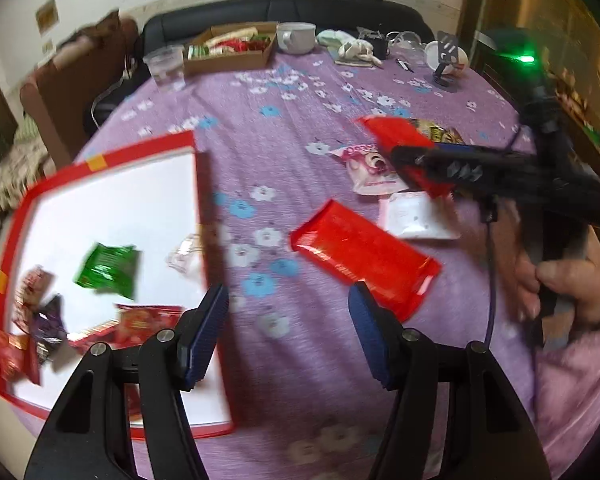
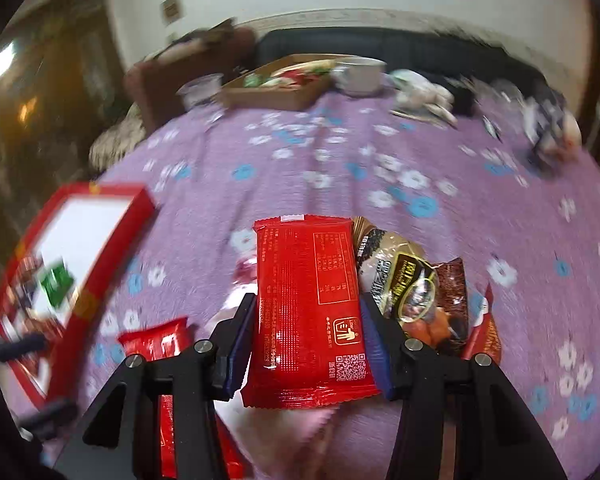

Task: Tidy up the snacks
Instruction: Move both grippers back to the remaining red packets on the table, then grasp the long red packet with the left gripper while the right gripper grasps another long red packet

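My right gripper (image 2: 308, 316) is shut on a red snack packet (image 2: 306, 296) and holds it above the purple floral tablecloth; it shows in the left wrist view (image 1: 404, 152) with the packet (image 1: 396, 136) in its jaws. My left gripper (image 1: 288, 320) is open and empty, over the cloth between the red-rimmed white box (image 1: 112, 208) and another red packet (image 1: 364, 252) lying flat. The box holds a green packet (image 1: 108, 270) and several red and dark packets (image 1: 32, 320).
Pink (image 1: 370, 168) and white (image 1: 416, 216) packets lie beyond the flat red one. Brown and gold packets (image 2: 416, 280) lie right of my right gripper. At the far edge stand a cardboard tray (image 1: 228, 50), a plastic cup (image 1: 166, 66), a mug (image 1: 296, 36) and clutter.
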Demonstrator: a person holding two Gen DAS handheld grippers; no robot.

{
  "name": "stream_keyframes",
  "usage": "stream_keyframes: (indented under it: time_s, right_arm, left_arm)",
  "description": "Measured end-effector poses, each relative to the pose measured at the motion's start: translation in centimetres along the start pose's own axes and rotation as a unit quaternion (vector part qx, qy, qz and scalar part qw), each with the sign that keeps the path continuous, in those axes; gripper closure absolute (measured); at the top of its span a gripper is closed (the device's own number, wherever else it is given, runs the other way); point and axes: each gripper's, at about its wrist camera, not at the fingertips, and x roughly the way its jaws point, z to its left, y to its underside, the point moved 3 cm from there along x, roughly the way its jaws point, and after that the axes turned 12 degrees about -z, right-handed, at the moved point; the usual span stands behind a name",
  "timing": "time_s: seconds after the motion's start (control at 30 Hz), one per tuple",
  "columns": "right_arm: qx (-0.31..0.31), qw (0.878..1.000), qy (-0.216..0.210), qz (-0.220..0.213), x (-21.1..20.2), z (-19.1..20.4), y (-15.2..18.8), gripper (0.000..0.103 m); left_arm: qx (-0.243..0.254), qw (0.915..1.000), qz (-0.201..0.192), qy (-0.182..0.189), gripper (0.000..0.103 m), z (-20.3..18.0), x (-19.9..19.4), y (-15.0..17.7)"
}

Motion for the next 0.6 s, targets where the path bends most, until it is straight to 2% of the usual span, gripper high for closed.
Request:
stream_keyframes:
  time_s: [0.07, 0.13, 0.2, 0.3, 0.37, 0.4, 0.43, 0.53, 0.6]
  right_arm:
    - [0.055, 0.998, 0.006, -0.005, -0.6, -2.4, -0.3, 0.052]
    - [0.085, 0.996, 0.023, -0.005, -0.9, -4.1, -0.1, 0.052]
    - [0.095, 0.995, 0.027, -0.009, -1.1, -4.8, -0.1, 0.052]
    - [0.095, 0.995, 0.018, -0.006, -1.0, -4.5, 0.0, 0.052]
    - [0.093, 0.996, 0.015, -0.002, -0.9, -4.4, 0.1, 0.052]
    - [0.097, 0.995, 0.01, -0.001, -0.8, -4.4, 0.1, 0.052]
    - [0.1, 0.995, 0.007, 0.0, -0.7, -4.4, 0.0, 0.052]
    - [0.109, 0.994, 0.0, 0.002, -0.6, -4.6, 0.1, 0.052]
    - [0.113, 0.994, -0.004, 0.004, -0.6, -4.6, 0.1, 0.052]
  left_arm:
    - [-0.02, 0.9997, 0.012, -0.002, 0.041, -0.6, 0.9, -0.2]
    - [-0.041, 0.9986, 0.023, -0.023, 0.041, -1.0, 1.9, -0.4]
    - [-0.066, 0.997, 0.032, -0.026, 0.041, -1.3, 2.8, -0.6]
    - [-0.084, 0.9936, 0.051, -0.057, 0.041, -2.0, 4.4, -0.7]
    - [-0.09, 0.9926, 0.049, -0.065, 0.035, -2.3, 4.9, -0.8]
    - [-0.092, 0.9916, 0.043, -0.081, 0.029, -2.5, 4.9, -1.1]
    - [-0.093, 0.9906, 0.041, -0.092, 0.028, -2.7, 5.1, -1.2]
    - [-0.086, 0.9912, 0.045, -0.09, 0.02, -3.5, 6.2, -1.5]
    - [-0.087, 0.9906, 0.059, -0.087, 0.019, -4.1, 7.0, -1.5]
